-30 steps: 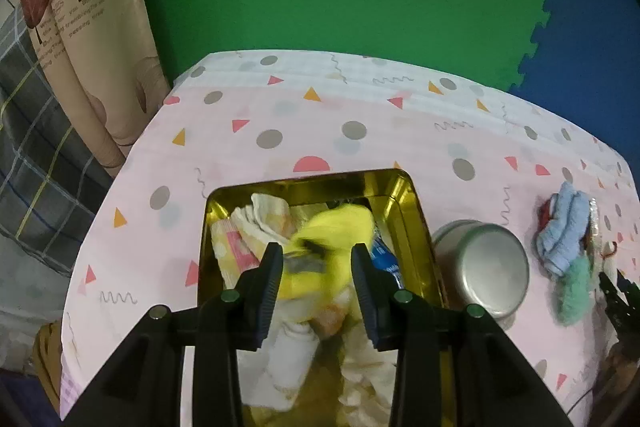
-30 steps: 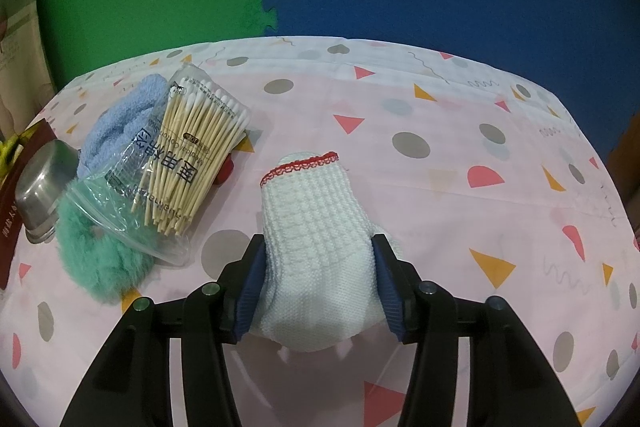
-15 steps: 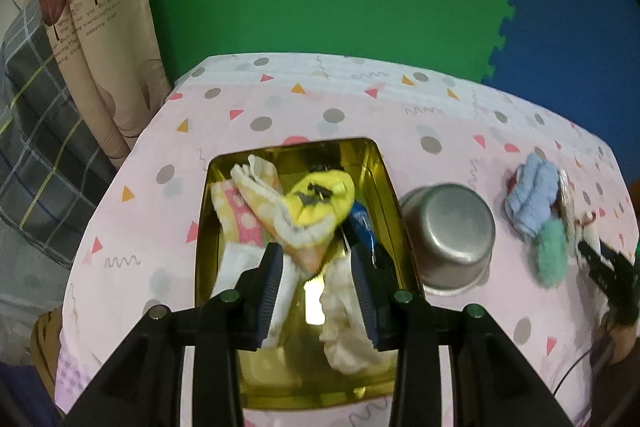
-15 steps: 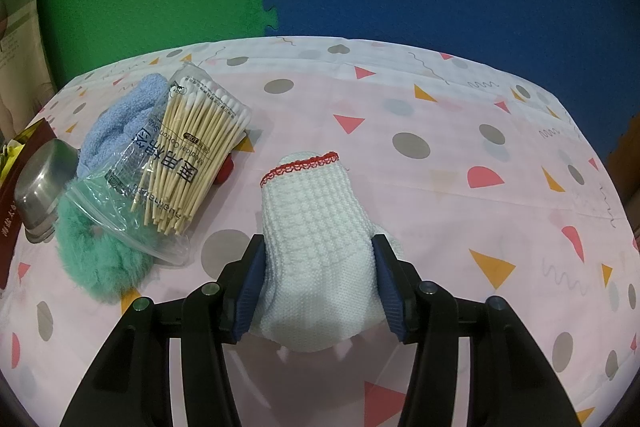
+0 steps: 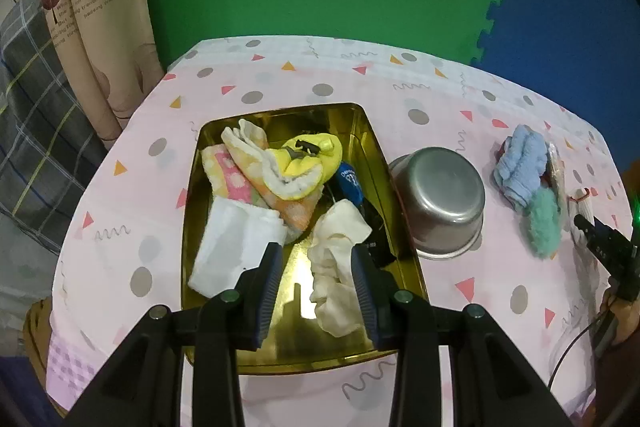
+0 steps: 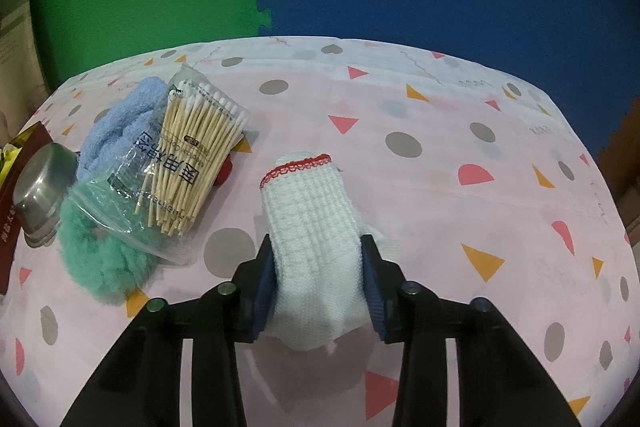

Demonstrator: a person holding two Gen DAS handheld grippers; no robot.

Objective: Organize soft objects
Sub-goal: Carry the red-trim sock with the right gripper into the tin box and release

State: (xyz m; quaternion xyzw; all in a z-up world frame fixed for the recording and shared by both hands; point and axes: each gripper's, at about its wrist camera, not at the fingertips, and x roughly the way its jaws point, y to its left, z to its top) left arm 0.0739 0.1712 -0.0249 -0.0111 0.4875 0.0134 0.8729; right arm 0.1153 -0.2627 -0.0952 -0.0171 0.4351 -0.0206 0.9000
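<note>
The white knitted sock [image 6: 316, 247] lies on the table [image 6: 460, 227], and the right tool [image 6: 318, 263] has just been closing on its middle, the pads now pressing its sides. It looks light and soft — it will sag, so a hold at mid-body seems good. The left tool [image 5: 314, 281] hangs apart and empty over the gold tin [image 5: 404, 255].

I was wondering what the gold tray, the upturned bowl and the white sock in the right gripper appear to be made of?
Gold tray: likely thin metal, glossy gilt finish; its floor mirrors light. Upturned bowl: probably stainless steel, with a dull brushed sheen. White sock: knitted fabric, with a waffle-like ribbed texture and red stitched cuff; it dents between the pads of the right gripper, whose jaws have just been closing on it.
</note>
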